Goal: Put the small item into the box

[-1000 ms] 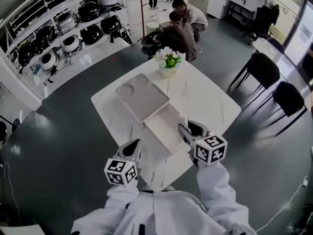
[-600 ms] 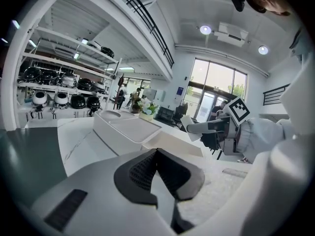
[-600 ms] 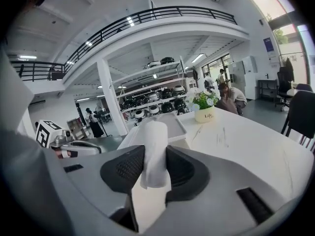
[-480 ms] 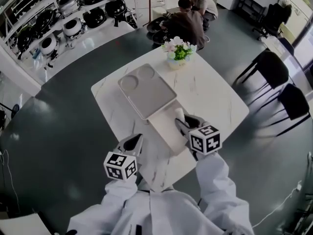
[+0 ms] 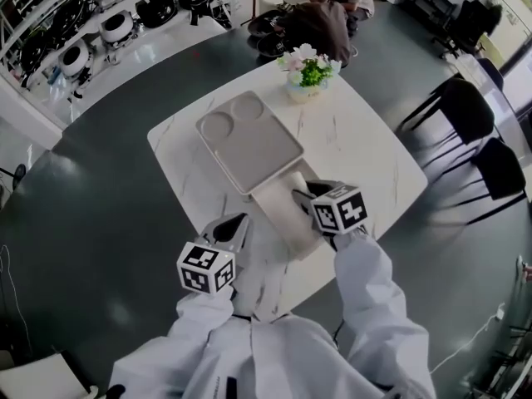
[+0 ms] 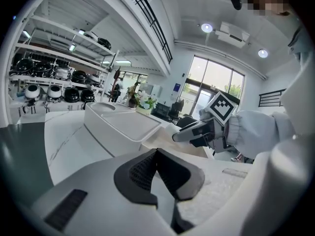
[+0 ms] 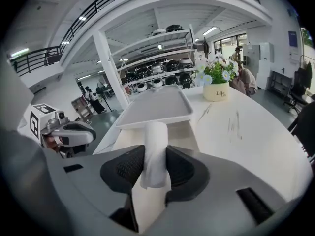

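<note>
Fingers [image 7: 129, 169] of the right gripper [image 7: 155, 173] are clamped on a white roll [image 7: 156, 141], one dark ribbed pad on each side of it, and the roll sticks out forward past their tips. In the head view the right gripper [image 5: 301, 198] holds the roll [image 5: 297, 183] over the far right part of the open box [image 5: 276, 223], close to the near edge of the lid [image 5: 249, 140]. Whether the roll touches the box floor cannot be told.

The lid is a flat pale panel with two round recesses at its far end. It adjoins the far edge of the box and stands higher than the box; how the two are joined is not clear.

The left gripper [image 5: 237, 221] hovers over the near left part of the white marbled surface [image 5: 370, 169], just beside the left wall of the box. Its fingers [image 6: 137, 173] are pressed together at the tips with nothing between them.

At the far end of the surface stands a pot of flowers [image 5: 306, 81], well apart from the box. Beyond it two people [image 5: 324, 19] crouch on the dark floor, black chairs [image 5: 465, 115] stand to the right, and shelves of round black and white appliances [image 5: 116, 23] run along the left.
</note>
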The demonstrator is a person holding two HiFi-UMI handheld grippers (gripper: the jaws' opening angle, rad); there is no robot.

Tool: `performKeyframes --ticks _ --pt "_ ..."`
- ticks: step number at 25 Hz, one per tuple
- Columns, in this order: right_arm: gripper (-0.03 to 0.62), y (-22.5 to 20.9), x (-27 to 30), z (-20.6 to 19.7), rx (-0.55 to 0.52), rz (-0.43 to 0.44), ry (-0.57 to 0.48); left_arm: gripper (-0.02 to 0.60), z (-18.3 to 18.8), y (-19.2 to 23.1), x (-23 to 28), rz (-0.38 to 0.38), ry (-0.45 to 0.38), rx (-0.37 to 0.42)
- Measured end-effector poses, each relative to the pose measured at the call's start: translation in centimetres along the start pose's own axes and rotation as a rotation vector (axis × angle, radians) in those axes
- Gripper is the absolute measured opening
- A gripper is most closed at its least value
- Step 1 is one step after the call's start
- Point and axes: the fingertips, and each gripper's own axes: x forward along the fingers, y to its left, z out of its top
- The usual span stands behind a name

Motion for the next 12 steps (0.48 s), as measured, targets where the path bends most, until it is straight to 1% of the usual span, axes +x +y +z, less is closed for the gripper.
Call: performKeyframes --ticks 3,6,9,12 --pt "0.123 -0.1 0.8 -0.2 -0.016 -0.001 0.036 -0.002 -0.3 0.0 0.4 -0.002 0.006 -0.005" --pt "0.123 -0.4 1.5 -0.6 -0.041 -0.013 0.098 -0.002 -0.3 0.1 0.7 -0.004 0.010 -0.011" --pt "0.124 -0.4 2.4 -1.2 -0.049 -0.005 0.144 -0.002 -0.6 0.2 1.0 -0.005 0.018 -0.022" --pt "0.124 -0.6 3.2 -2.0 -0.067 -0.025 0.198 -0.002 -0.8 0.5 1.0 0.000 0.022 -0.031"
